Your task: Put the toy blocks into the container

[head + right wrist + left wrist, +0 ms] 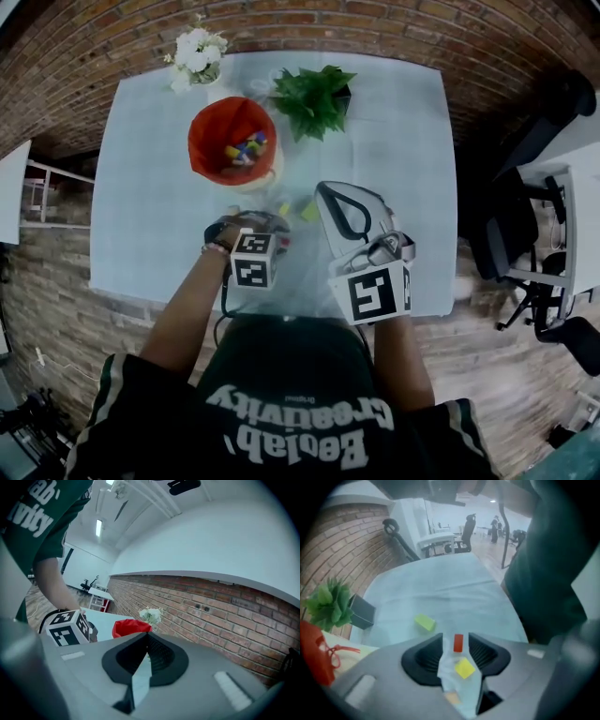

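- Our left gripper point(456, 638) sits low in the middle of the left gripper view and points steeply down at the table point(440, 588). Its jaws stand apart and press on nothing.
- Through the gap between those jaws we see a red block point(458, 643) lying on the pale cloth. Just below it in the frame is a yellow block point(465, 667). Neither looks pinched by the pads.
- A yellow-green block point(424, 622) lies on the table up and to the left of the jaws, outside them.
- The red container point(232, 141) stands in the upper middle of the head view, toward the far side of the table. It is well apart from the left gripper. Inside it we make out several coloured blocks point(246, 148).
- Our right gripper point(145, 637) has its jaws together at the tips, with nothing between them. It points nearly level toward the brick wall point(225, 620). In the right gripper view the container appears just beyond its tips.
- In the head view the right gripper sits just right of the left one, in the lower centre of the frame.
- A green plant point(312, 98) stands just right of the container, and white flowers point(195, 52) stand to its upper left.
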`<state>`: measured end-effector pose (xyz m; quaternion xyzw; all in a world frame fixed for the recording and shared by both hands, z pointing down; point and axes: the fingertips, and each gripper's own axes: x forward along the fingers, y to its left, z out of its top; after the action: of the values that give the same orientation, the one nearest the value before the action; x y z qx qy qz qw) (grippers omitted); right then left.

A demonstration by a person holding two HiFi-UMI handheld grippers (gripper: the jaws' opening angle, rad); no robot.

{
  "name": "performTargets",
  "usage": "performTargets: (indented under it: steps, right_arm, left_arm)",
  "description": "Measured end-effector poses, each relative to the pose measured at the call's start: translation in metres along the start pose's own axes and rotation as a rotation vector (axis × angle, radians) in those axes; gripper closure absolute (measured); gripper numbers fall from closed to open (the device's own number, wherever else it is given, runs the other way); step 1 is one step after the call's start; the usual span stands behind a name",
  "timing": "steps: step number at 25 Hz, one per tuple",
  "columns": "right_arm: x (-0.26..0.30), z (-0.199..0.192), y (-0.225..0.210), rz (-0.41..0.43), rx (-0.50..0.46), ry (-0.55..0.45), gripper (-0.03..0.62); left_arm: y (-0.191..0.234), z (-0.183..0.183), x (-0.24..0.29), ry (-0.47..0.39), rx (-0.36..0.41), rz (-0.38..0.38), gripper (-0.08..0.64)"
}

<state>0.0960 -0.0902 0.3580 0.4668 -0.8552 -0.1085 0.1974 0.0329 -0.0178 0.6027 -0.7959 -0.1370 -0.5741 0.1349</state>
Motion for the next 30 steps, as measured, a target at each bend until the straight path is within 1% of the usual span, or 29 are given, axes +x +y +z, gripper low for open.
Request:
performTargets:
  steps: [2,4,5,9,11,12,15,17,20,22,27,30]
  right_arm:
    - [-0.003,-0.003,-0.003,-0.007,0.007,0.001,0.584]
    - [-0.006,-0.004,-0.005,-0.012,0.017,-0.001,0.584]
    - [-0.007,-0.005,-0.006,-0.015,0.021,-0.002,0.584]
    - [-0.011,-0.007,-0.008,-0.02,0.018,-0.001,0.585]
    - [-0.012,-0.007,-0.008,-0.021,0.013,-0.002,0.586]
    - [-0.012,-0.006,-0.008,-0.022,0.011,-0.004,0.584]
    - [-0.014,-0.003,-0.01,-0.029,0.015,-0.013,0.585]
    - [-0.013,0.002,-0.013,-0.035,0.008,-0.018,0.585]
    - [-0.013,0.017,-0.015,-0.036,-0.009,-0.039,0.584]
    - [-0.012,0.027,-0.017,-0.04,-0.005,-0.06,0.585]
    - [-0.006,0.053,-0.018,-0.053,-0.032,-0.097,0.585]
    - [-0.004,0.069,-0.019,-0.068,-0.047,-0.125,0.584]
  left_arm:
    - [-0.001,-0.005,0.012,0.028,0.013,-0.006,0.4]
    - [-0.003,-0.01,0.023,0.052,0.021,-0.006,0.434]
    - [-0.004,-0.011,0.027,0.059,0.019,-0.004,0.485]
    - [-0.002,-0.01,0.03,0.061,-0.017,-0.009,0.486]
    - [0.001,-0.003,0.024,0.033,-0.038,0.009,0.486]
    - [0.005,0.003,0.017,0.003,-0.061,0.034,0.486]
    - [0.027,0.025,-0.025,-0.14,-0.161,0.162,0.486]
    - [0.043,0.04,-0.063,-0.248,-0.209,0.255,0.486]
    - [0.058,0.062,-0.127,-0.427,-0.253,0.376,0.486]
    - [0.062,0.072,-0.166,-0.518,-0.262,0.464,0.486]
    - [0.074,0.079,-0.237,-0.659,-0.287,0.698,0.486]
    - [0.083,0.072,-0.28,-0.713,-0.316,0.92,0.486]
